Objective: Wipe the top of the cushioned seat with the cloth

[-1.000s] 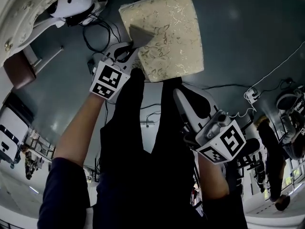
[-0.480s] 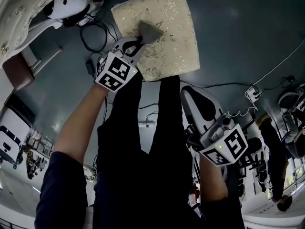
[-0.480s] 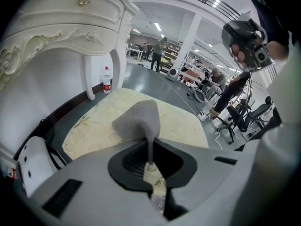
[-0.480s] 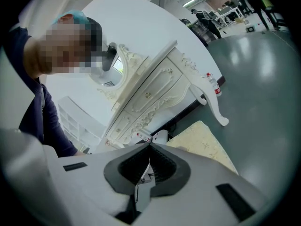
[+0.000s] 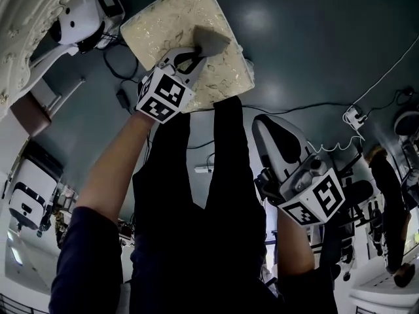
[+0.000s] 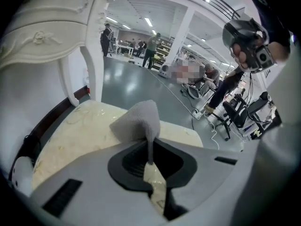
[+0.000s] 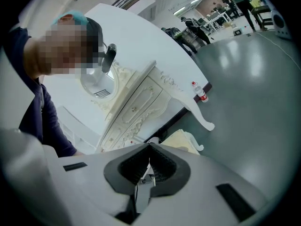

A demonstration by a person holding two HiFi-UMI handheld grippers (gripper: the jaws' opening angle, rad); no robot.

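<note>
The left gripper, jaws clamped on the grey cloth, has carried it from the cushioned seat's near edge to mid-top, so wiping appears under way but incomplete; the right gripper hangs closed, empty.

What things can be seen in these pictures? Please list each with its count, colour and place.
cushioned seat: one, cream with leaf pattern, on the floor
cloth: one, grey, over the seat top
dresser: one, white, carved, beside the seat
bottle: one, red cap, near the dresser leg
cables: several, black and white, on the floor
left gripper: one, white, shut on the cloth
right gripper: one, white, shut and empty, away from the seat
</note>
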